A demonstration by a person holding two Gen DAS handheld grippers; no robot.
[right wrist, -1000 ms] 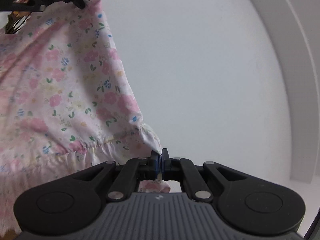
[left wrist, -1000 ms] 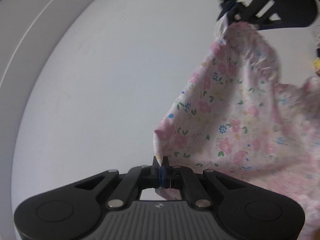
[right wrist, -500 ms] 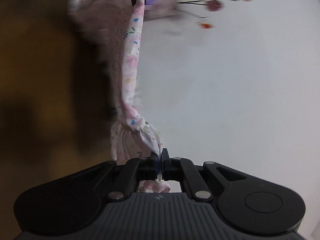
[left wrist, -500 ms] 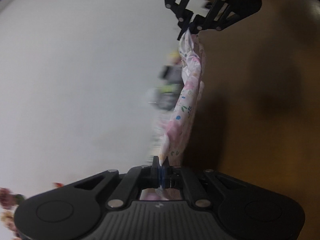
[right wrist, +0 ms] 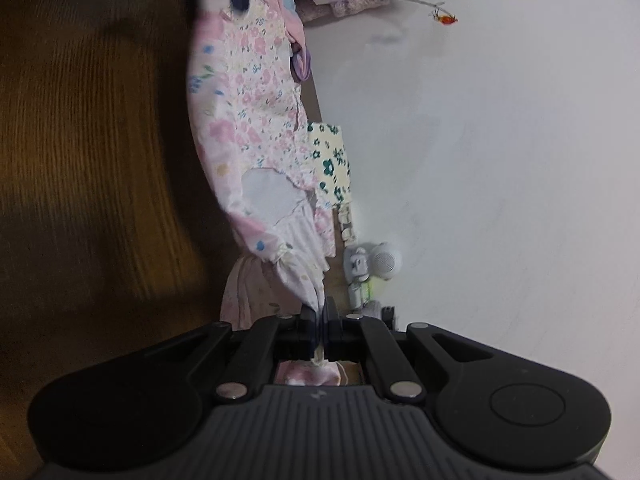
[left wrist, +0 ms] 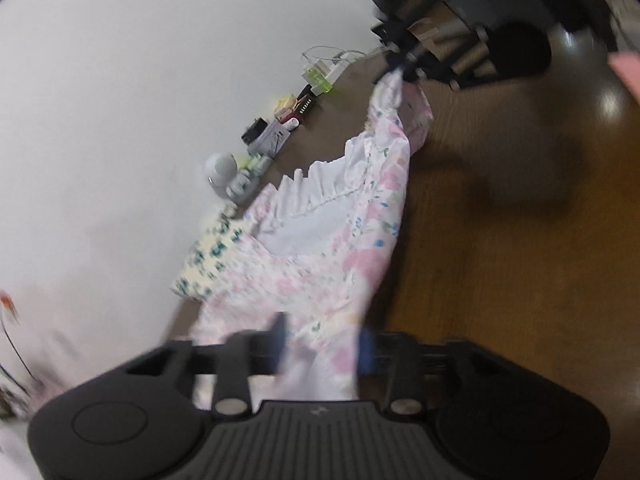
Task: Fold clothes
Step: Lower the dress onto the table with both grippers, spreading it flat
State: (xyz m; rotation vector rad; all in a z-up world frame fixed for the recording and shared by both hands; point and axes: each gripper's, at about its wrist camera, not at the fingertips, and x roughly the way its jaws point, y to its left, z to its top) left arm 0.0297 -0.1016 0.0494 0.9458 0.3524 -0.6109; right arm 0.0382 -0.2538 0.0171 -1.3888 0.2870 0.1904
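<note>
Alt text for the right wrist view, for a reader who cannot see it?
The right tongs, shut, pinch a corner of a pink flowered garment that stretches away over a brown wooden table. Beside it, along a white wall, lies a folded green-flowered cloth.

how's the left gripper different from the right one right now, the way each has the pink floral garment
The left gripper has its jaws apart and opening, with the pink floral garment lying loose between them; the right gripper is shut tight, pinching a gathered corner of it. The left view is smeared with blur; the right gripper's view is sharper. Both are black and sit over the wooden table.
</note>
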